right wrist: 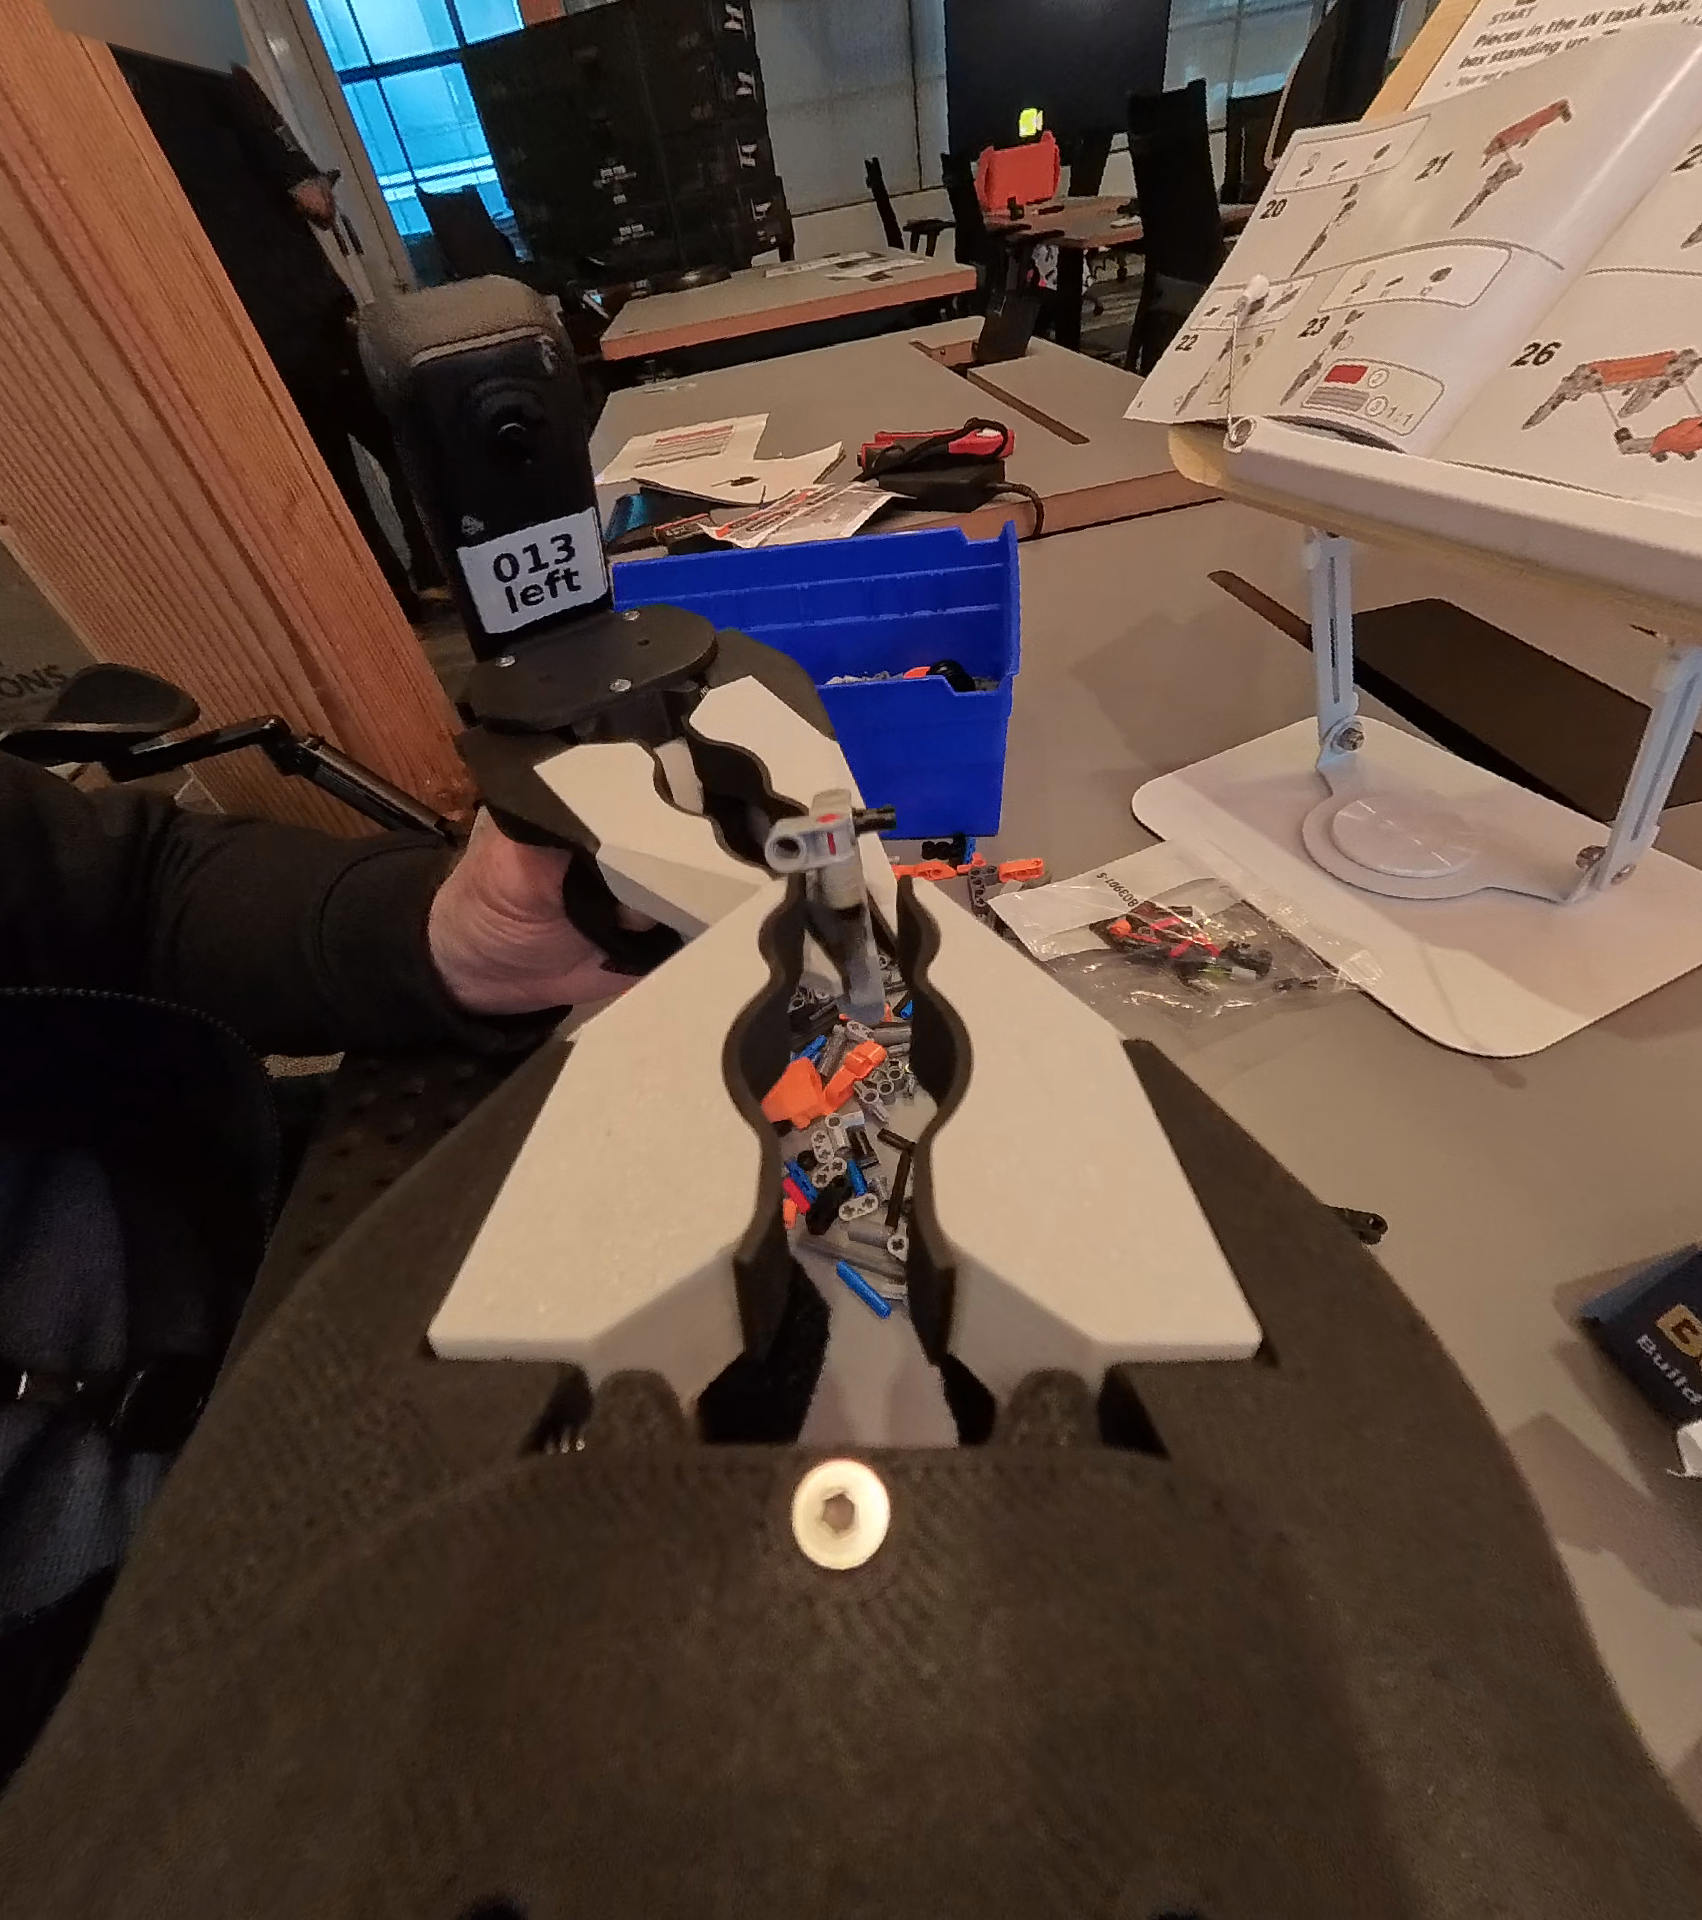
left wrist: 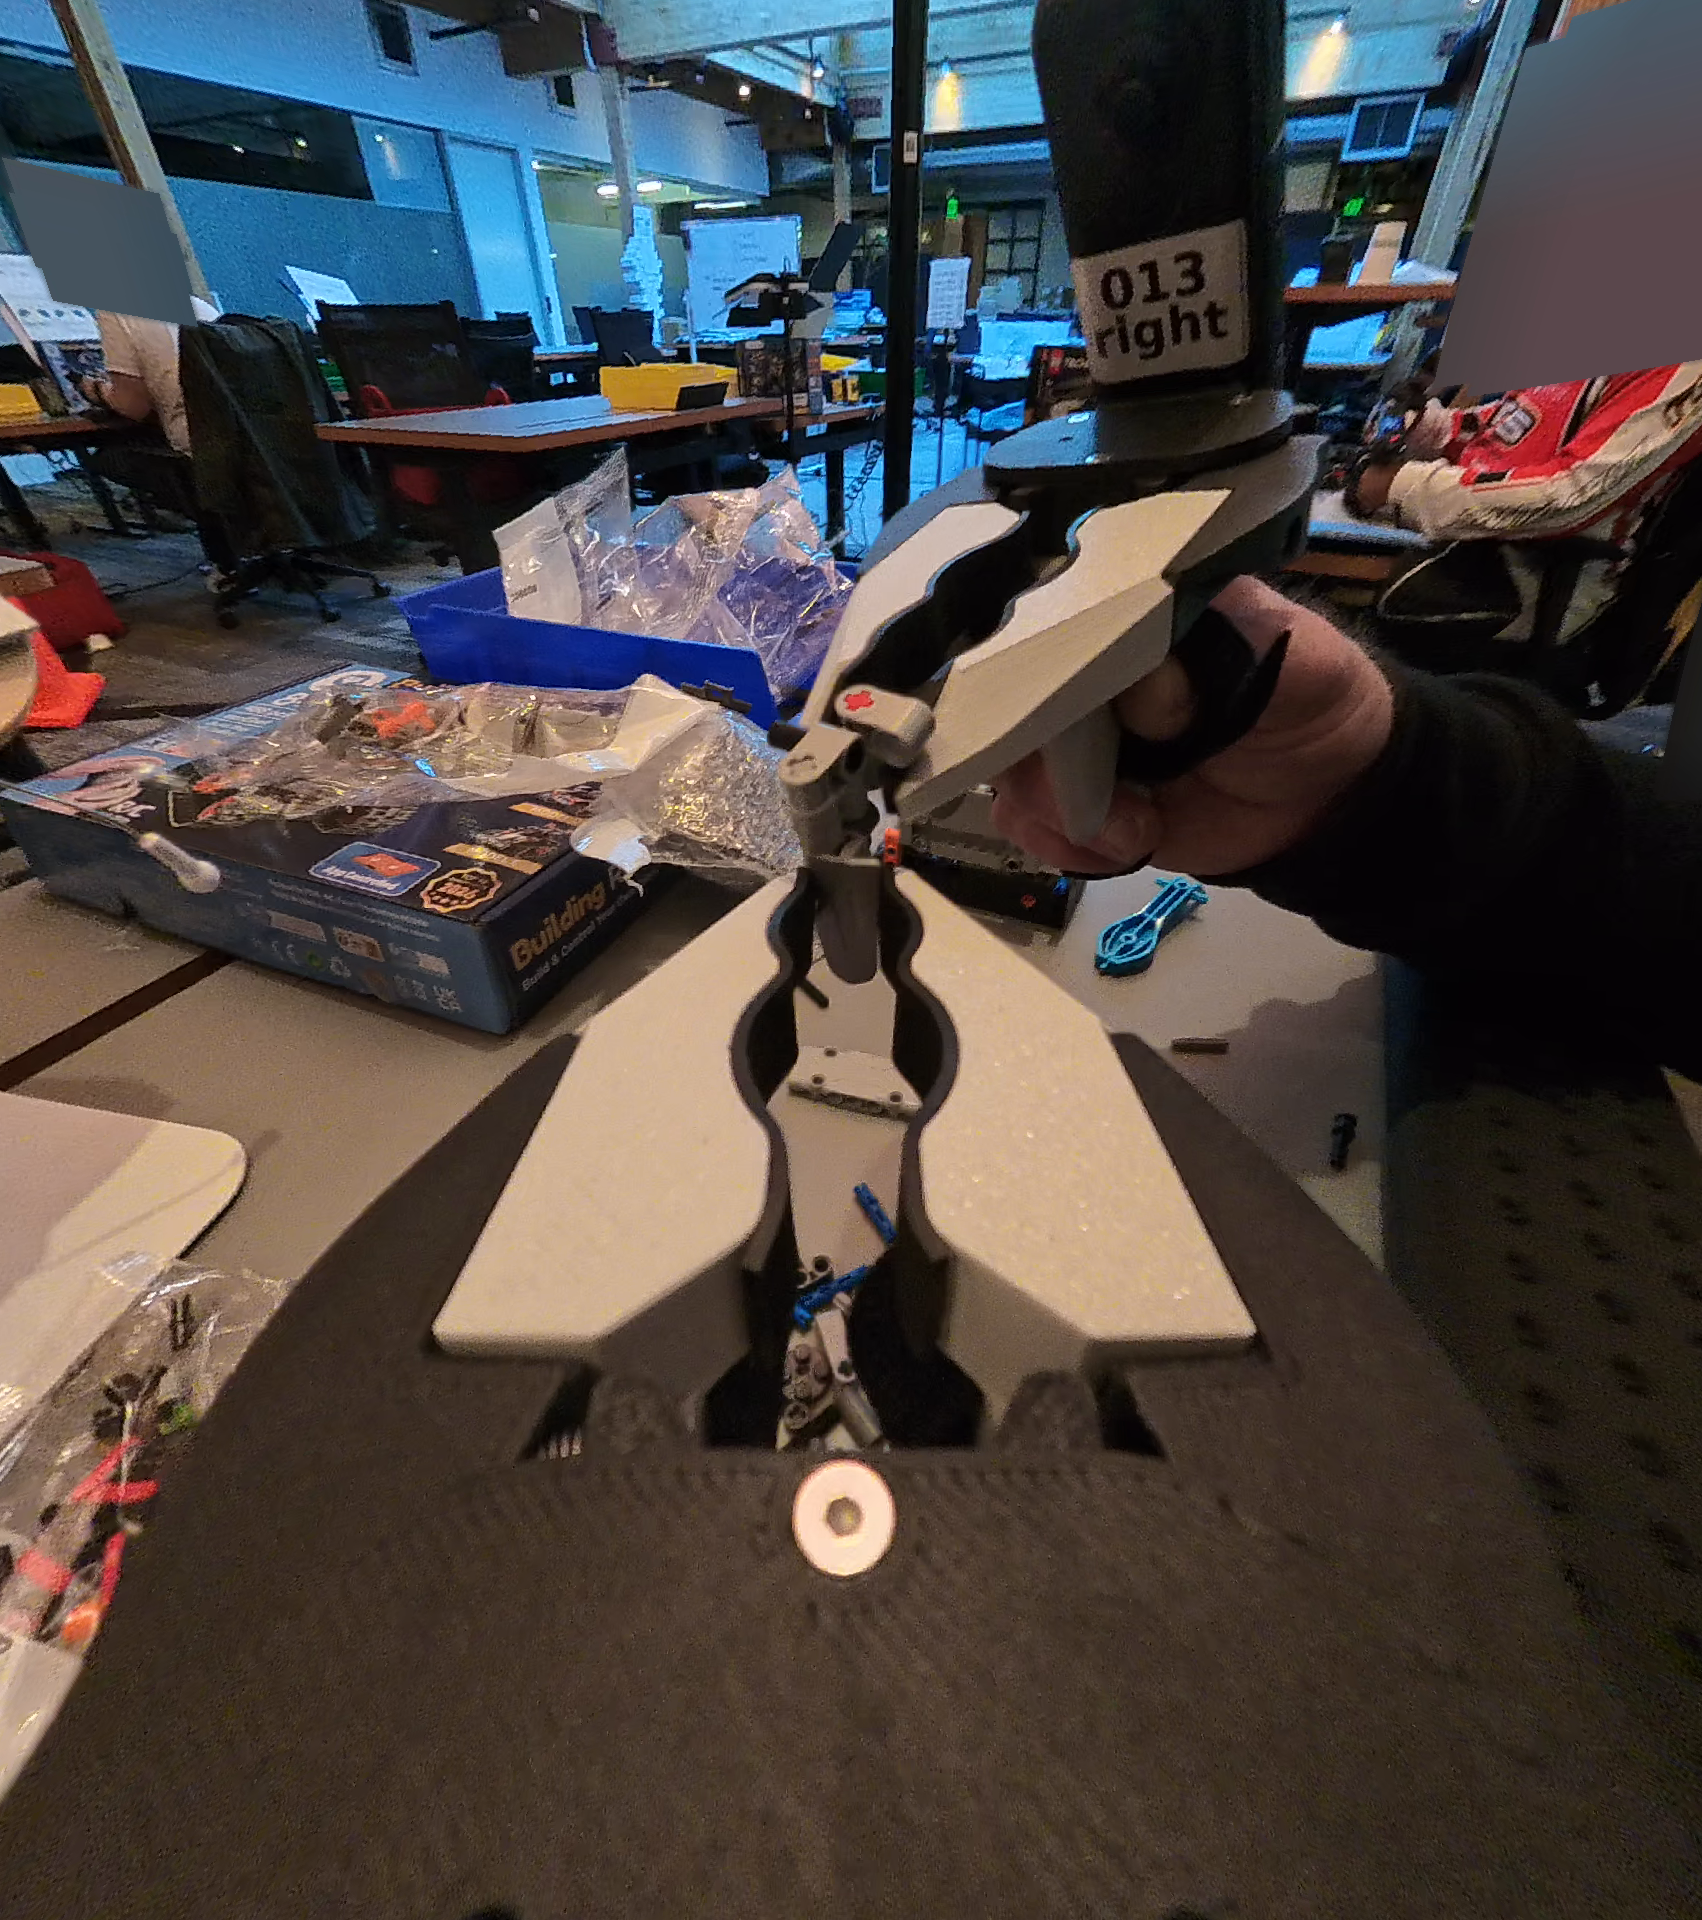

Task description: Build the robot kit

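Note:
A small grey building-piece assembly (left wrist: 831, 790) hangs in the air between both grippers. My left gripper (left wrist: 845, 888) is shut on its dark grey lower beam (left wrist: 849, 930). My right gripper (left wrist: 862, 764) comes in from the upper right, held by a hand (left wrist: 1242, 748), and is shut on the light grey connector with a red pin (left wrist: 873, 712) at the top. In the right wrist view the assembly (right wrist: 831, 883) sits between my right gripper's (right wrist: 836, 894) fingertips, and the left gripper (right wrist: 795, 821) meets it from the left.
A pile of loose small parts (right wrist: 847, 1122) lies on the grey table (right wrist: 1346, 1195) below. Nearby are a blue bin (right wrist: 878, 644), a bag of parts (right wrist: 1179, 945), an instruction booklet on a stand (right wrist: 1501, 312), a wooden post (right wrist: 99, 416), a blue kit box (left wrist: 307, 862) and a blue tool (left wrist: 1148, 920). My two grippers' fingertips are within a few centimetres of each other.

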`<state>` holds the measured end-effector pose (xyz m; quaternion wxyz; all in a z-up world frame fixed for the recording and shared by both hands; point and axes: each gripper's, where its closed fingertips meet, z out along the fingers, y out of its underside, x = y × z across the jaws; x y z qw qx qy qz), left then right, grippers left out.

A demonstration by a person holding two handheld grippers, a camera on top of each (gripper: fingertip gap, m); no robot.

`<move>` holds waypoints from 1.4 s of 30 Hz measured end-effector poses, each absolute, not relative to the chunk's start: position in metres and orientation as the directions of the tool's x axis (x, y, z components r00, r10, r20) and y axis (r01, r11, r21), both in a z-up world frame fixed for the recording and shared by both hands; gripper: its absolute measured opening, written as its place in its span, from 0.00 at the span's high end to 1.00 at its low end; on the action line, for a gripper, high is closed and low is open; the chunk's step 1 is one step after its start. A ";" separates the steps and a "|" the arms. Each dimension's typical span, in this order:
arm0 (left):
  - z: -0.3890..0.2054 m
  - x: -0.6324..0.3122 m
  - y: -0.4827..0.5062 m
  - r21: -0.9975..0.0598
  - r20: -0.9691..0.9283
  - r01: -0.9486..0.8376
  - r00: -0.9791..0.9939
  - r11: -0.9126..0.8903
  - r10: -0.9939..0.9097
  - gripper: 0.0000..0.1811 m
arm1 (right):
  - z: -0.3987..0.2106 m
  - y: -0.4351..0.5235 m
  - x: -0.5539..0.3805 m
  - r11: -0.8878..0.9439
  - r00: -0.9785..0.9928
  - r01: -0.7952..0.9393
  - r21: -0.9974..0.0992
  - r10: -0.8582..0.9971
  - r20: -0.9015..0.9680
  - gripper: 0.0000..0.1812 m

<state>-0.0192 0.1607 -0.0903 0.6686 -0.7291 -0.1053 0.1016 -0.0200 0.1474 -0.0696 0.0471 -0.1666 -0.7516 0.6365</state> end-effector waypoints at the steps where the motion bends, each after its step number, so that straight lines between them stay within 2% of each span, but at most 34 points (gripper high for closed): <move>1: -0.091 -0.019 0.161 -0.996 -0.018 0.010 0.955 -0.093 0.296 0.95 | -0.070 0.147 -0.019 0.138 -0.941 0.188 -0.972 0.309 -0.139 0.92; 4: -0.092 -0.020 0.163 -0.995 -0.018 0.013 0.954 -0.099 0.299 0.95 | -0.071 0.147 -0.017 0.156 -0.945 0.170 -0.973 0.307 -0.115 0.97; 32: -0.089 -0.017 0.164 -0.996 0.014 0.036 0.962 -0.076 0.273 0.93 | -0.070 0.150 -0.016 0.162 -0.947 0.144 -0.976 0.308 -0.089 0.98; 42: -0.081 -0.011 0.163 -0.999 -0.003 0.011 0.967 -0.053 0.254 0.90 | -0.055 0.159 -0.010 0.050 -0.962 0.159 -0.986 0.230 -0.144 0.98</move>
